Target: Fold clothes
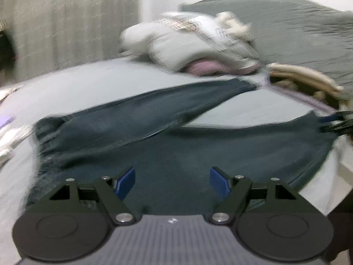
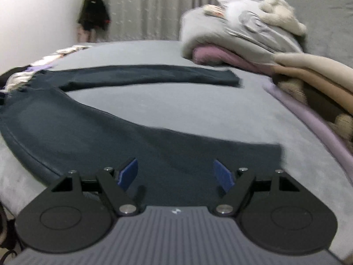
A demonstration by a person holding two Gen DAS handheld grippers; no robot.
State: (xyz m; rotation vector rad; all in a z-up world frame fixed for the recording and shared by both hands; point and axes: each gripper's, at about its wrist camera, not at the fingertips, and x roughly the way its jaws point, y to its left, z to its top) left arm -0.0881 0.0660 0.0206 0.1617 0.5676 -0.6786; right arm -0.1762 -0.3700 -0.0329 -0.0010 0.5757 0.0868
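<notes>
While the dark trousers (image 2: 92, 128) lie spread, legs splayed, on the grey bed (image 2: 176, 108), both the left hand-held gripper (image 1: 172, 182) and right hand-held gripper (image 2: 176, 174) hover open and empty, so each should pinch a hem edge squarely before folding.

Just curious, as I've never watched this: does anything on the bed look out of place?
Nothing broken or spilled. The dark top lies flat with one sleeve stretched sideways, not yet folded. The clothes pile behind it looks loosely heaped.
</notes>
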